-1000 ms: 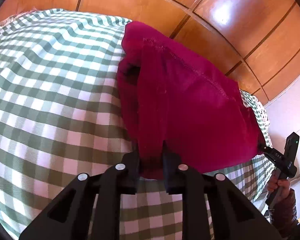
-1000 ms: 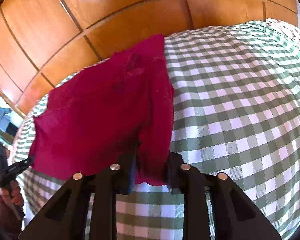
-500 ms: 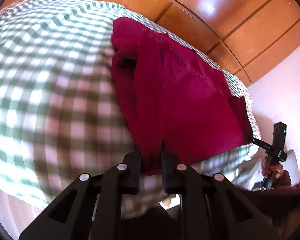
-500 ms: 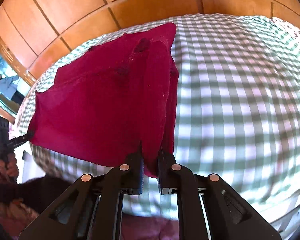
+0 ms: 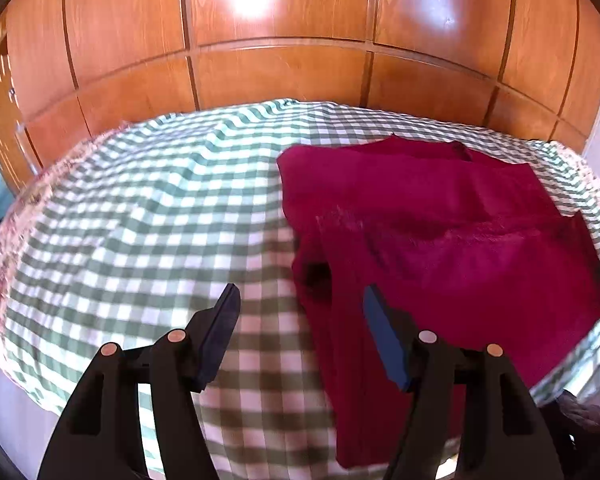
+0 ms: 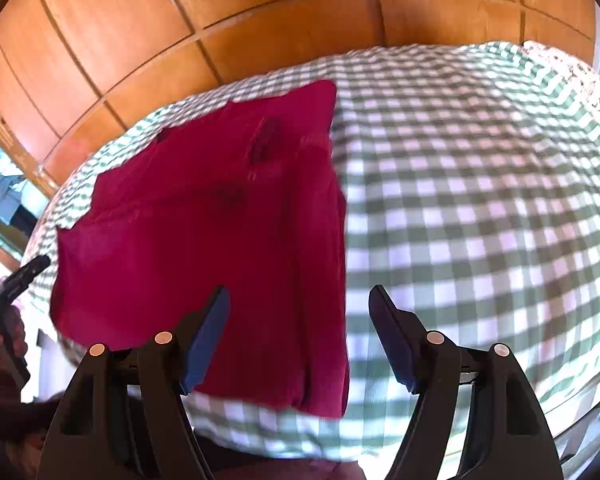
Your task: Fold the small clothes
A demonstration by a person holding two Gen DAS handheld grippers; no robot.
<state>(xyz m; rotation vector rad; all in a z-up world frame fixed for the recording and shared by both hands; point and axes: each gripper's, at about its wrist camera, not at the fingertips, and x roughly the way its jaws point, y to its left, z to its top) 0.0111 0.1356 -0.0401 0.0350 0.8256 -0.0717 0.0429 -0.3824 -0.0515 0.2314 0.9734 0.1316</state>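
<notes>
Release step: both claws are opening, nothing pinched in either. Left claw [image 5: 300,300] stands wide, its right finger over the near left edge of the magenta fleece garment [image 5: 440,248], its left finger over bare cloth; the pads are not pressing on the fabric. Right claw [image 6: 298,300] is also wide, with the garment's near right corner showing in the gap but loose, not gripped. The garment lies on the green-and-white gingham cloth [image 5: 148,216] covering what looks like a bed, set toward the person's side of it, in front of the brown wooden panel wall [image 5: 284,12]. It is roughly rectangular, with several layers stacked and an extra strip folded over along the left side; the near hem hangs slightly over the front edge of the bed. A dark slot, maybe a sleeve or pocket opening, shows near the left claw, can't tell which. In the right wrist view the left claw's tips sit just off the garment's left edge. My read: one fold is laid down, and the shape is still too big to call done. The next move likely needs a re-grip on one short edge, both corners at once, lifted and carried across to the opposite edge, keeping the layers aligned. Risk: fleece layers slide, and the overhanging hem may drag the stack off.
</notes>
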